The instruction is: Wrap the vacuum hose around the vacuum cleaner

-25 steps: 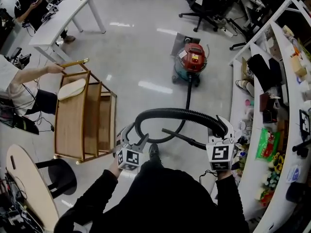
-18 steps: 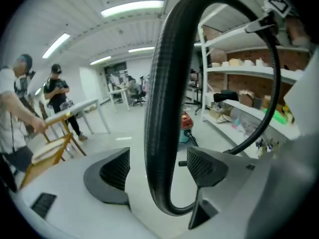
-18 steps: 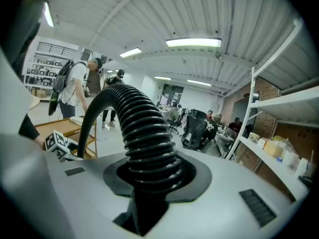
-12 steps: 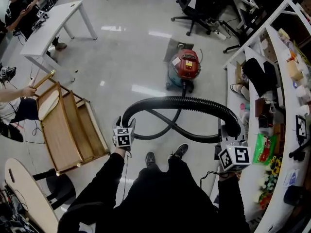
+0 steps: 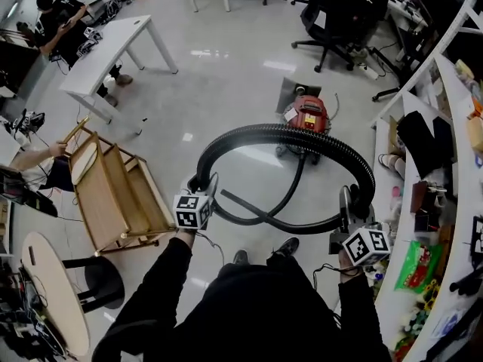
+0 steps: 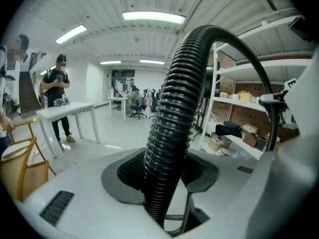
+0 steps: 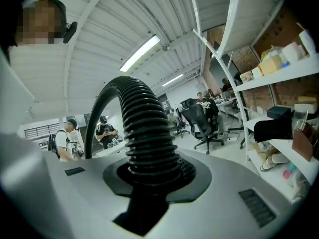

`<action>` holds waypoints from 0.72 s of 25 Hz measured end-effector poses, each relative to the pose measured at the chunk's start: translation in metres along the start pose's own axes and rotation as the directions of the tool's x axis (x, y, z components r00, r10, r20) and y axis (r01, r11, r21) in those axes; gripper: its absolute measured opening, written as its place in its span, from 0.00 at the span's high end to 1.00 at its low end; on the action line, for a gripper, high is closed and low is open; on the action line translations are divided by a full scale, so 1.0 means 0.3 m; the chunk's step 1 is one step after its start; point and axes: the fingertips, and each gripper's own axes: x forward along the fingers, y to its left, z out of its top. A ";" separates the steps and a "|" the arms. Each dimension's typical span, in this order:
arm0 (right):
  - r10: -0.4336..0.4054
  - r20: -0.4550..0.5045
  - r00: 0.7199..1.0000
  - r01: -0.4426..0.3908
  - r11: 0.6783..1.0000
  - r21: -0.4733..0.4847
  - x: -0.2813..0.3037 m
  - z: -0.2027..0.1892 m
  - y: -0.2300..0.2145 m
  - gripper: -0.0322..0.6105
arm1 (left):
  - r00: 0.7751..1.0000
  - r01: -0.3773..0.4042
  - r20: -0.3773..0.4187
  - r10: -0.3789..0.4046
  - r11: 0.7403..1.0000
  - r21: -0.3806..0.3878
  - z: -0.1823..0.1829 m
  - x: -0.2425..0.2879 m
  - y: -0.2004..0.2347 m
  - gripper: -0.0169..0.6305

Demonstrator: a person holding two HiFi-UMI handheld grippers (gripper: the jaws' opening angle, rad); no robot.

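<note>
- The vacuum hose (image 5: pixel 287 133) is black ribbed plastic, bowed in a big arch between both hands, with a smoother loop crossing under it.
- The red vacuum cleaner (image 5: pixel 309 115) sits on the glossy floor (image 5: pixel 226 89) just behind the arch. There's a tilted wooden cart (image 5: pixel 113 194) to the left and shelves (image 5: pixel 453 202) to the right.
- The left hand-held gripper (image 5: pixel 202 185) has just been closing and pinches the hose. The right hand-held gripper (image 5: pixel 351 202) is clamped on the other side, arms spread wide.

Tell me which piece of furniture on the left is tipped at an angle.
The wooden shelf cart, leaning while a person's hand holds its top rail; the white desk and the round wooden table stand level.
</note>
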 end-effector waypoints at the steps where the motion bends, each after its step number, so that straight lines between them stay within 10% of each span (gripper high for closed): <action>1: 0.010 -0.008 1.000 -0.010 1.000 0.016 0.018 -0.020 -0.038 0.75 | 0.999 -0.011 0.033 0.010 1.000 0.024 0.067 -0.011 -0.015 0.67; 14: -0.104 -0.219 0.970 0.161 0.951 0.265 0.077 -0.467 -0.576 0.75 | 0.985 -0.115 0.154 0.071 0.947 0.301 0.617 0.011 -0.407 0.75; 18: -0.111 -0.122 0.986 0.144 0.939 0.312 0.091 -0.317 -0.631 0.76 | 0.992 -0.065 0.126 0.026 0.947 0.314 0.646 0.096 -0.510 0.75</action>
